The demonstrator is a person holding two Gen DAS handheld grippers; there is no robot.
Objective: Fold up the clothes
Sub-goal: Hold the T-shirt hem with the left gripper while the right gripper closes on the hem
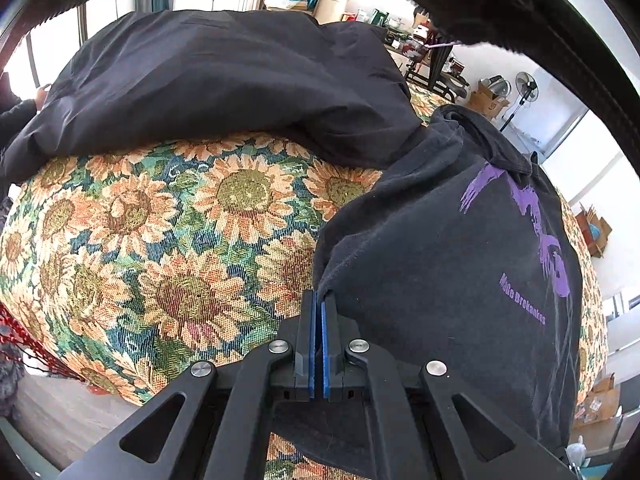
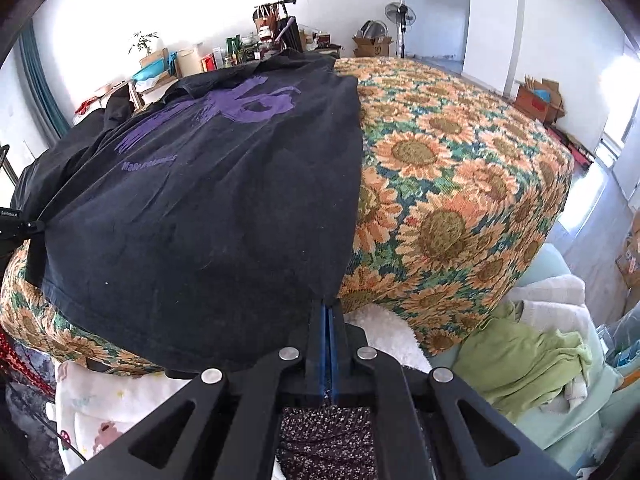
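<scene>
Blue-padded fingers of the left gripper, nearest the left wrist lens: pressed together on a corner of the black T-shirt, cloth pinched between the pads. Right gripper: jaws likewise closed, clamped on the opposite hem corner of the same garment.

Black T-shirt: purple print and a line of purple lettering on its upper face; spread over the sunflower-pattern cover, hem edge drawn between the two grippers and hanging past the near edge of the covered surface. In the right wrist view the left gripper shows at the far left, at the shirt's other corner.

Second dark garment: lies across the far part of the cover in the left wrist view, just beside the T-shirt's collar end; a hand shows at its left edge.

Below the near edge, right wrist view: green cloth, white towelling, a white patterned fabric, a dark floral fabric directly under the gripper.

Background: standing fan, cardboard boxes, cluttered shelf with a potted plant.
</scene>
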